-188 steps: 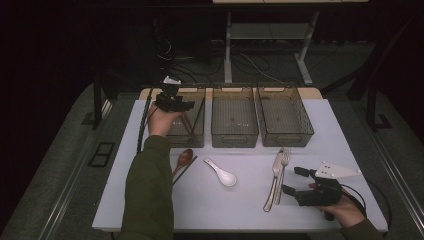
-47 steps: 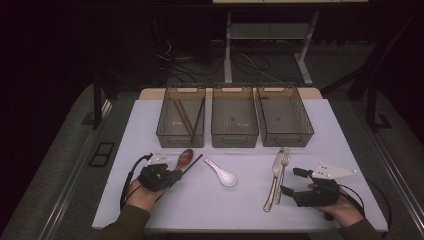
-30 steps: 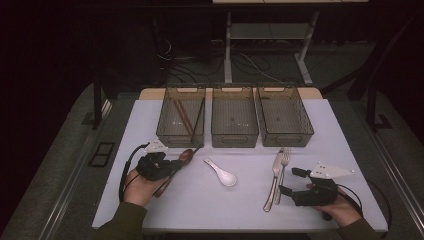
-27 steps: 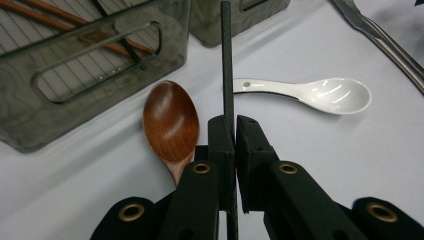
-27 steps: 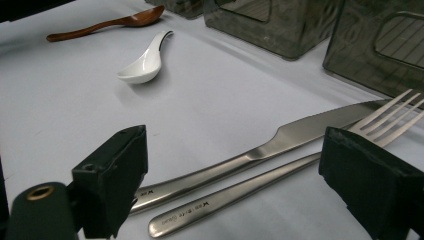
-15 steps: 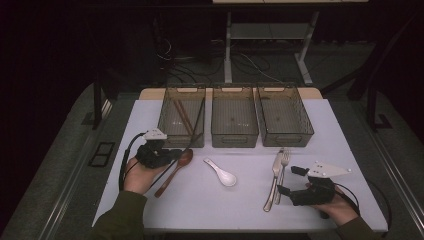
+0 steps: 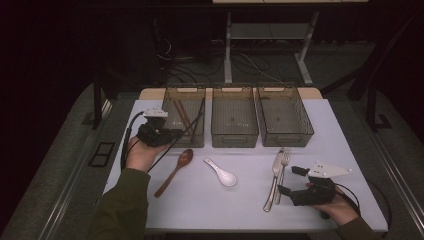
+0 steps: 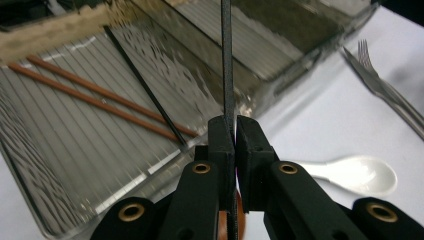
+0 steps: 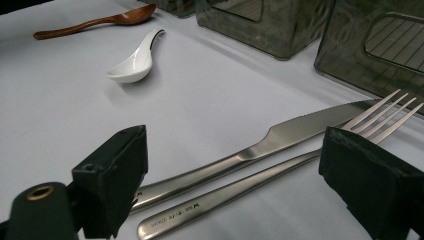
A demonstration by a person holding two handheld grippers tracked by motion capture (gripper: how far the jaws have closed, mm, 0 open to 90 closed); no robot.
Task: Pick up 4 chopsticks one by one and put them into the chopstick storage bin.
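My left gripper (image 7: 159, 134) (image 8: 235, 131) is shut on a thin black chopstick (image 8: 227, 60), lifted over the near edge of the left bin (image 7: 172, 91). Two brown chopsticks (image 8: 90, 97) and another black chopstick (image 8: 145, 90) lie in that bin. At the front right my right gripper (image 7: 291, 180) (image 9: 235, 190) rests low and open; its jaws have just opened a little wider. The handles of a steel knife (image 9: 280, 137) and fork (image 9: 280, 175) lie on the table between the jaws, untouched by the pads.
A wooden spoon (image 7: 175, 170) and a white ceramic spoon (image 7: 222, 174) lie mid-table in front of the bins. The middle bin (image 7: 235, 91) and the right bin (image 7: 285, 91) stand in a row at the back. The white table's front edge is close to both hands.
My left hand has risen and moved away from the wooden spoon toward the left bin, carrying the black chopstick. The right hand has stayed in place by the knife and fork.
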